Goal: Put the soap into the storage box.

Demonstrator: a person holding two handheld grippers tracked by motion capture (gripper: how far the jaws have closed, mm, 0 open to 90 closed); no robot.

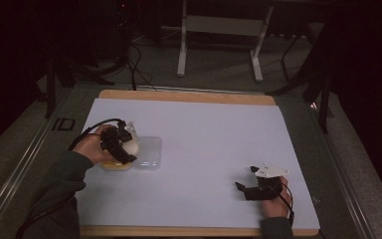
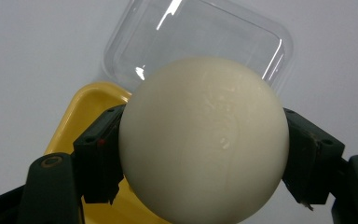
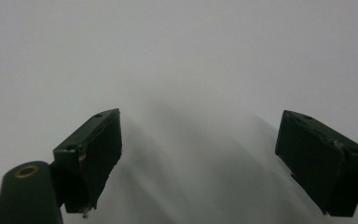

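— Grip check first: what has the left gripper (image 1: 121, 144) got?

— Its jaws are clamped on a cream-white ball (image 2: 204, 140), one pad on each flank, near the widest part. In the high view the ball (image 1: 131, 145) hangs over the left side of the white table cover (image 1: 204, 144), above a yellow tray (image 2: 81, 116) and just beside a clear plastic lid (image 2: 200, 42).

— Is the ball touching the tray?

— I cannot tell; in the left gripper view the tray's rim shows below and behind the ball, and the lid lies past it (upside down, I think, though the glare makes that uncertain).

— So how should the step go?

— My reading is that the ball is meant for the tray. Keep the squeeze steady, since a smooth sphere can squirt out of flat pads. Centre it over the tray's floor, lower until it rests, then open slowly so it does not roll toward the lid.

— And on the right?

— The right gripper (image 1: 256, 185) rests low near the table's front edge, well apart from the ball, jaws spread wide with nothing between them. It could steady the tray if that slides.
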